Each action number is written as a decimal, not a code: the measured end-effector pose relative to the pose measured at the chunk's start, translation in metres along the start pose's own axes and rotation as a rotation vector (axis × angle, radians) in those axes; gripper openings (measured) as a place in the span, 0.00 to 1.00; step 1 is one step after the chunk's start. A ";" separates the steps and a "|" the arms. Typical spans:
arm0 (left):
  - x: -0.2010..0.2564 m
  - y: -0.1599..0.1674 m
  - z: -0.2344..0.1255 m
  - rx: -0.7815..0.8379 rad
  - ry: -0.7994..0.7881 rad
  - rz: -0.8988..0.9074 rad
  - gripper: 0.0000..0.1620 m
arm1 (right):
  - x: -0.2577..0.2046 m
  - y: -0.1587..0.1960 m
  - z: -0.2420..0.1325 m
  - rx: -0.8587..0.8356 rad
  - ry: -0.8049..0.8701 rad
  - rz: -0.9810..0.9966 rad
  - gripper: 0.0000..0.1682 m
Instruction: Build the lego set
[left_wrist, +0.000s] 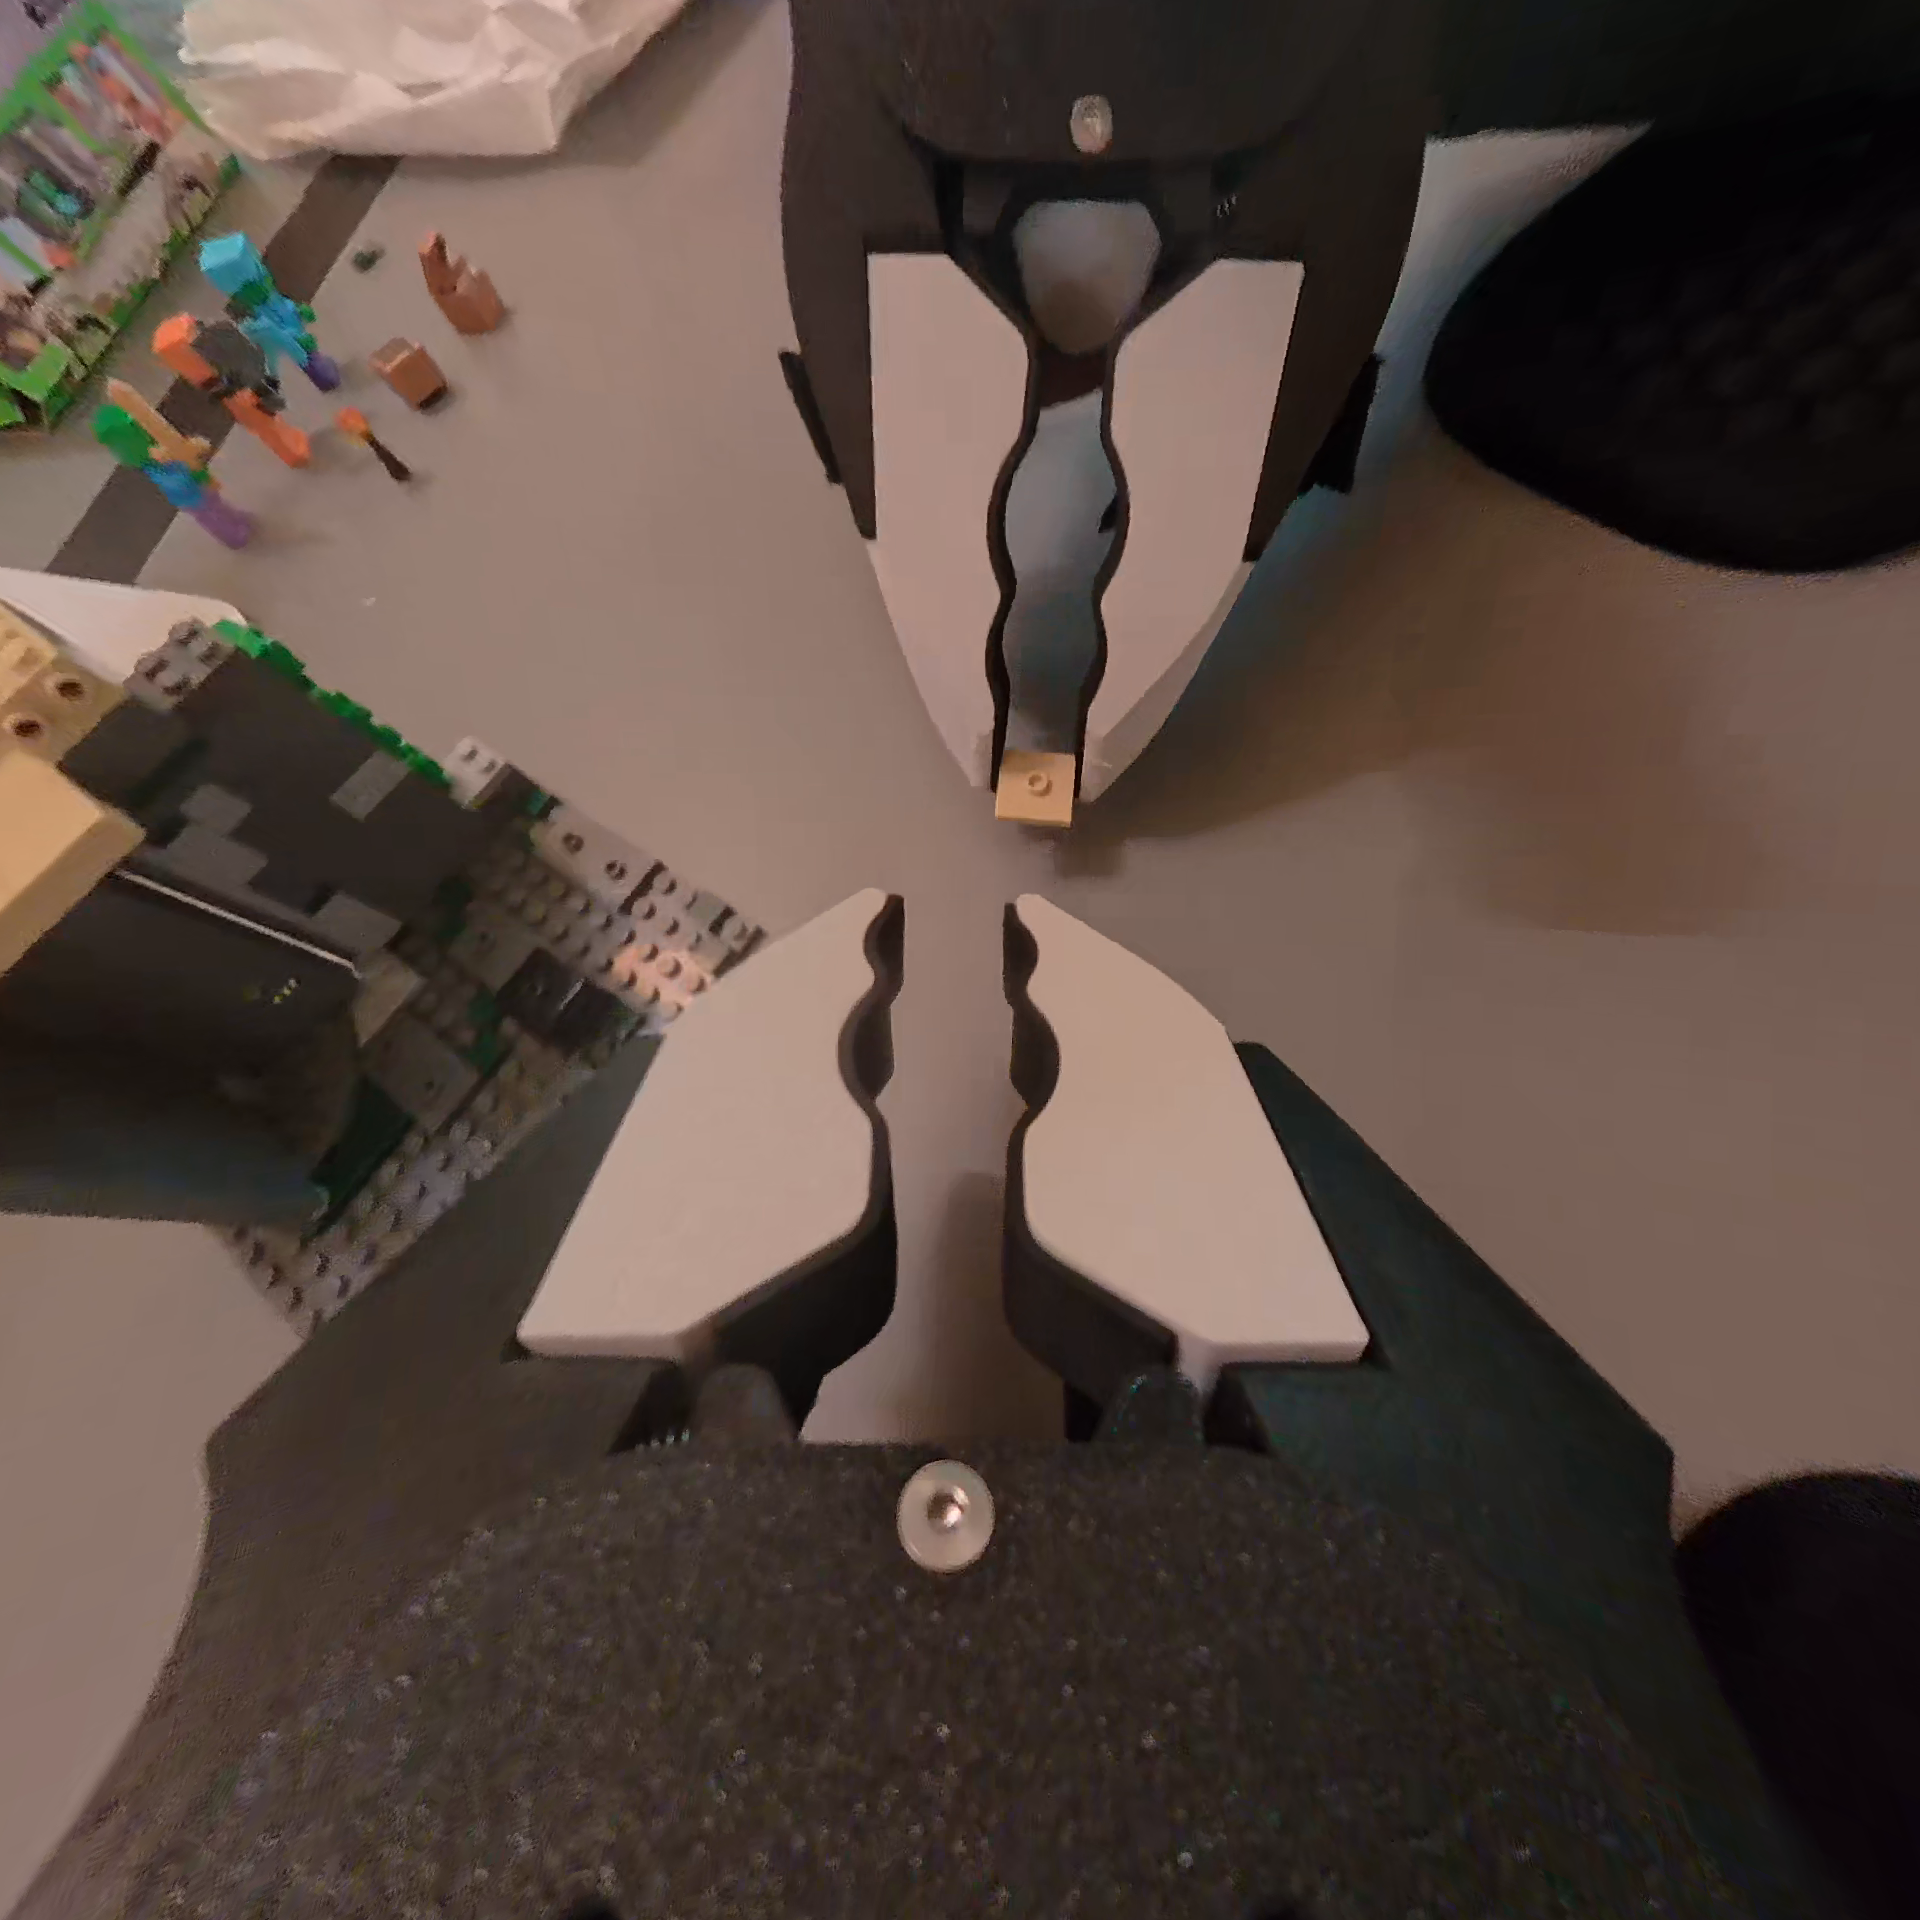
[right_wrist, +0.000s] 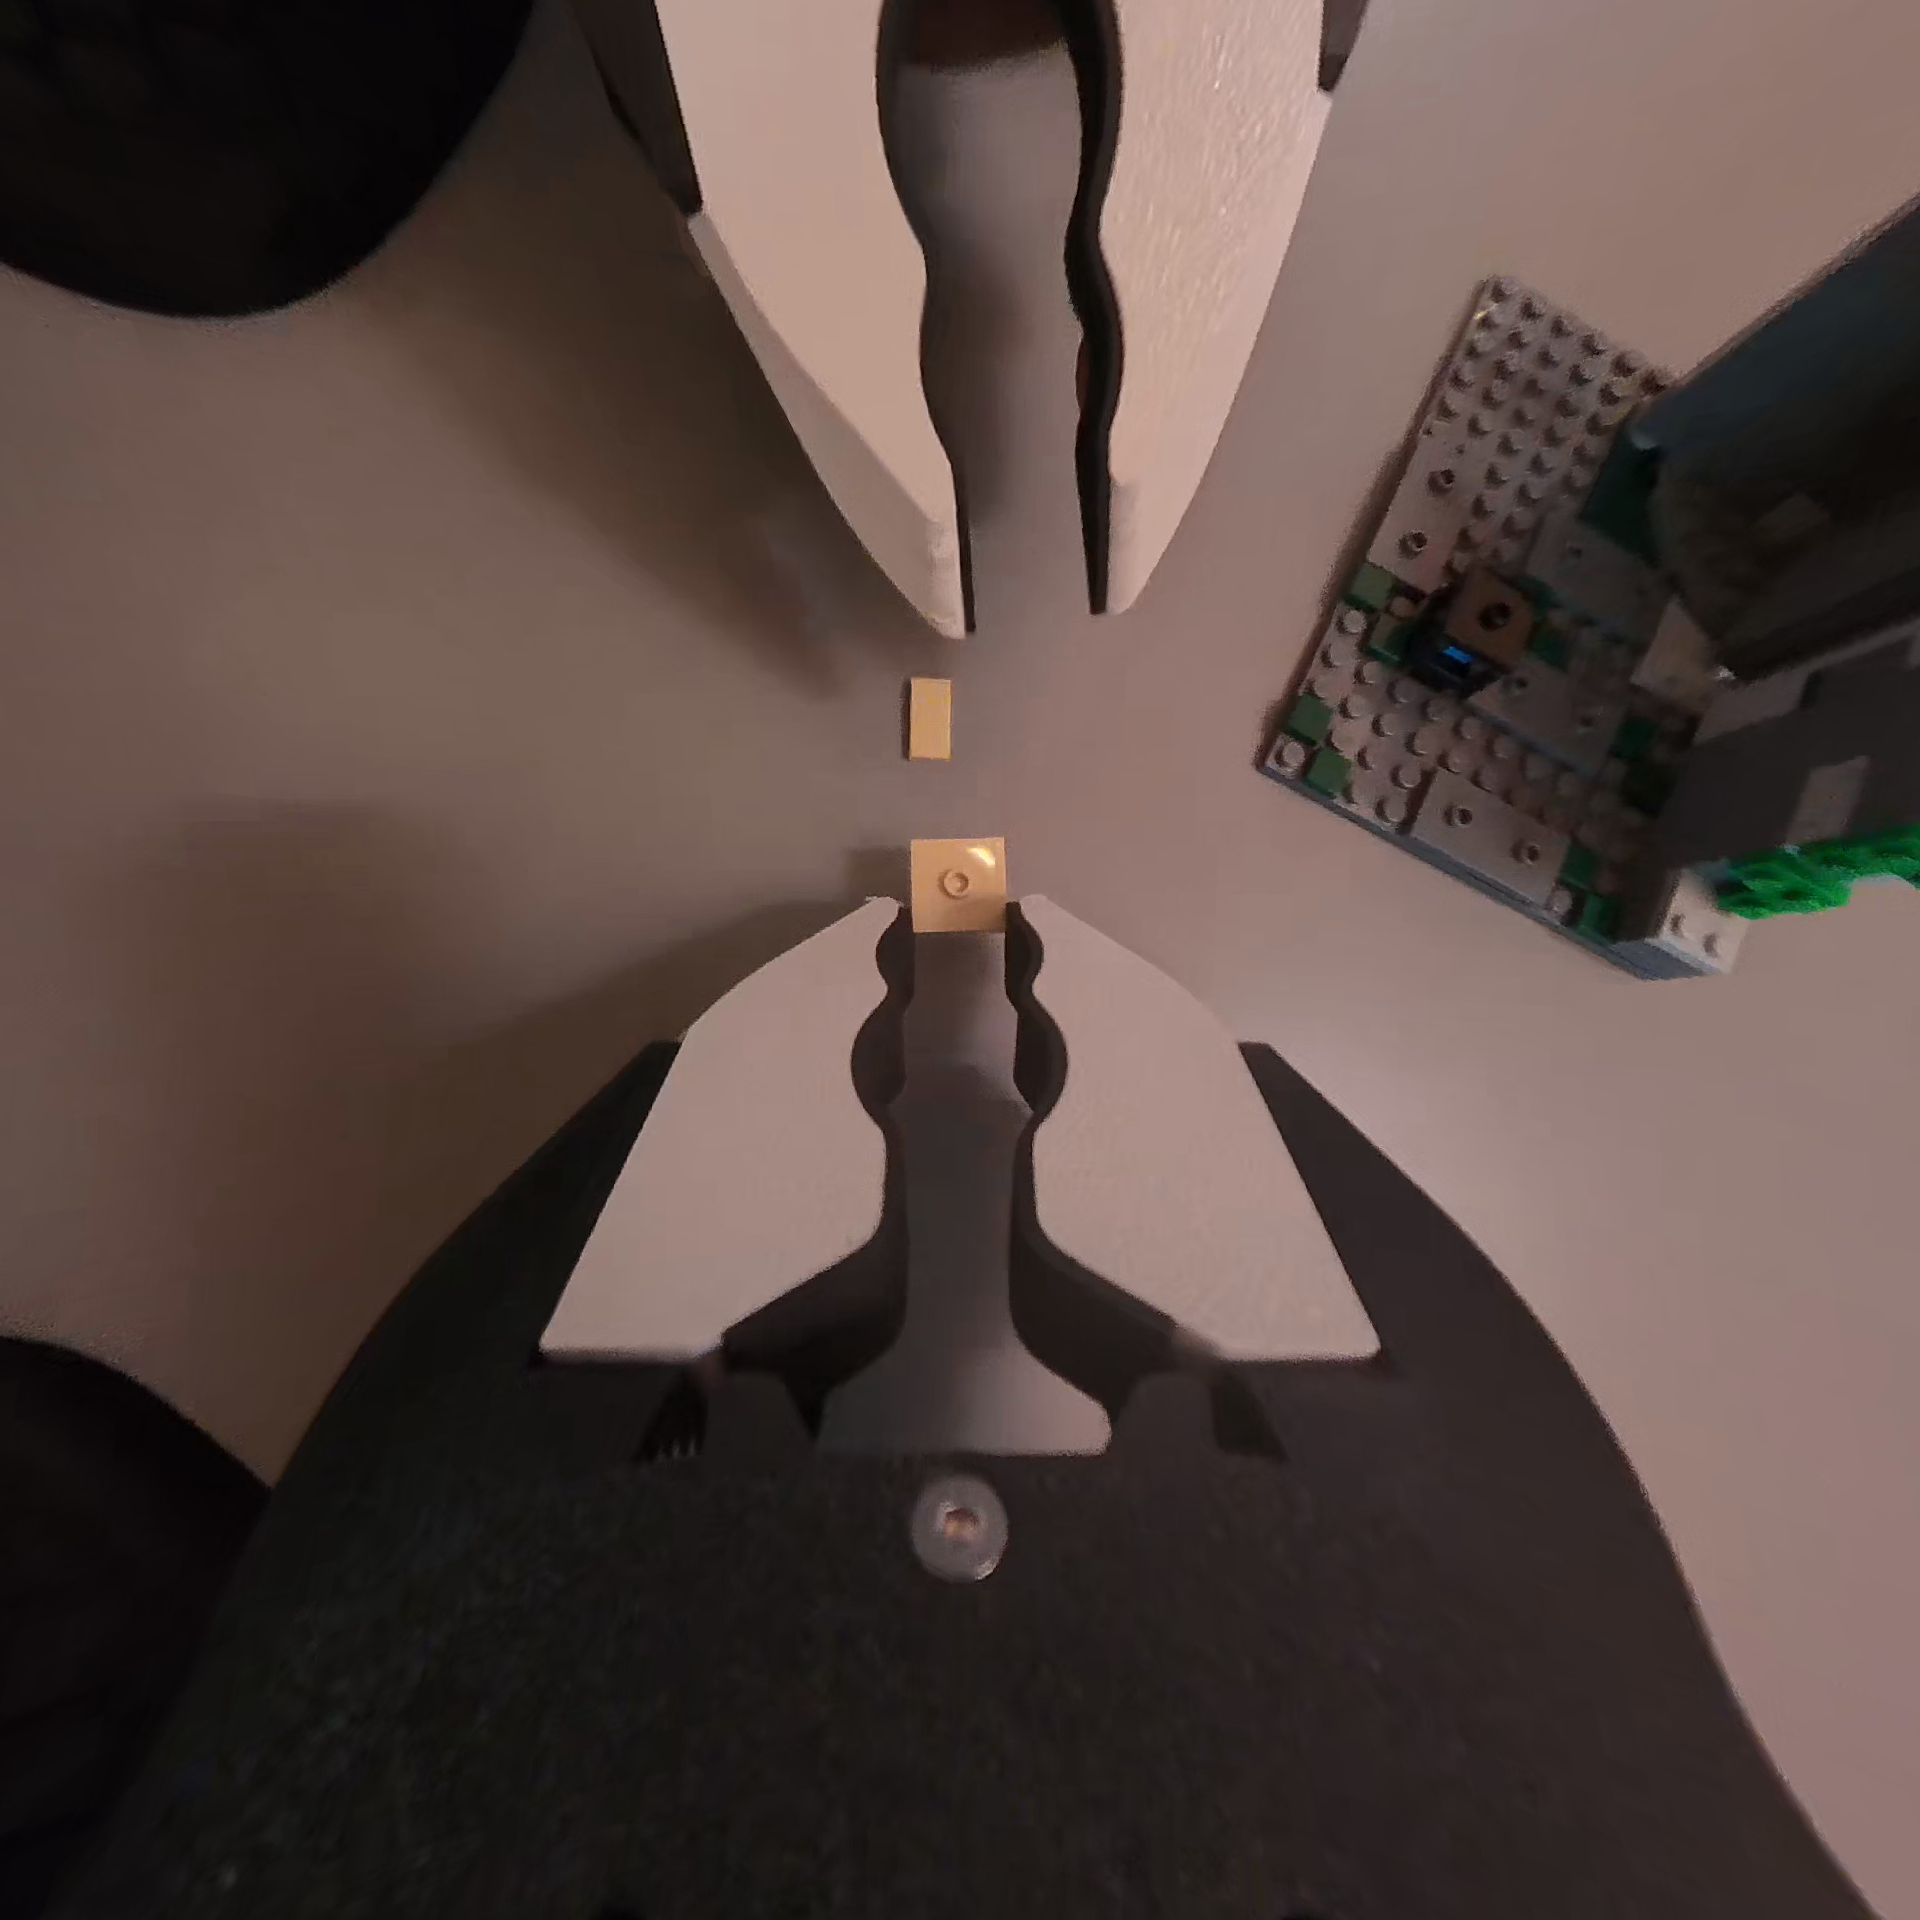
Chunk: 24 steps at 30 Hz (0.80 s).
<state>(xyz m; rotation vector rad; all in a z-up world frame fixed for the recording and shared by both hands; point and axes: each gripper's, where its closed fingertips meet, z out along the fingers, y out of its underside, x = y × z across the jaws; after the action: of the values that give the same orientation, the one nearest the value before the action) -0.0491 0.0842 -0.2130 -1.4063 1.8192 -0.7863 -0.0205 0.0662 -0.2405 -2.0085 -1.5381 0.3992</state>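
My right gripper (right_wrist: 958, 916) is shut on a tan square plate with one centre stud (right_wrist: 958, 878), held flat at its fingertips just above the grey table. A small tan tile (right_wrist: 932, 719) lies on the table just ahead of it. My left gripper (right_wrist: 1029, 618) faces it from beyond the tile, open and empty. In the left wrist view my left gripper (left_wrist: 953, 914) is open, and the right gripper (left_wrist: 1039, 764) points at it with the tan plate (left_wrist: 1034, 802). The tile does not show there. The partly built model stands on a grey baseplate (left_wrist: 416, 1195), also in the right wrist view (right_wrist: 1475, 416).
Several minifigures (left_wrist: 239, 353) and loose brown pieces (left_wrist: 457, 291) stand at the far left, beside the green set box (left_wrist: 62, 208) and a white paper bag (left_wrist: 416, 73). A dark rounded shape (left_wrist: 1714, 364) sits behind the right gripper. My right fingertips sit around 5 centimetres from my left ones.
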 end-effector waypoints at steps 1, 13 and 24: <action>0.002 0.004 -0.002 -0.020 0.014 0.001 0.11 | -0.001 0.001 0.002 -0.017 -0.004 -0.006 0.10; 0.018 0.027 0.011 -0.119 0.090 0.010 0.12 | -0.002 0.004 0.007 -0.025 -0.006 0.008 0.11; 0.013 0.028 0.016 -0.133 0.079 -0.003 0.09 | -0.001 0.001 0.009 -0.004 -0.021 -0.006 0.07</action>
<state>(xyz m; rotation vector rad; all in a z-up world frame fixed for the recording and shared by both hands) -0.0533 0.0768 -0.2472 -1.4804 1.9615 -0.7442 -0.0249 0.0673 -0.2479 -2.0084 -1.5588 0.4166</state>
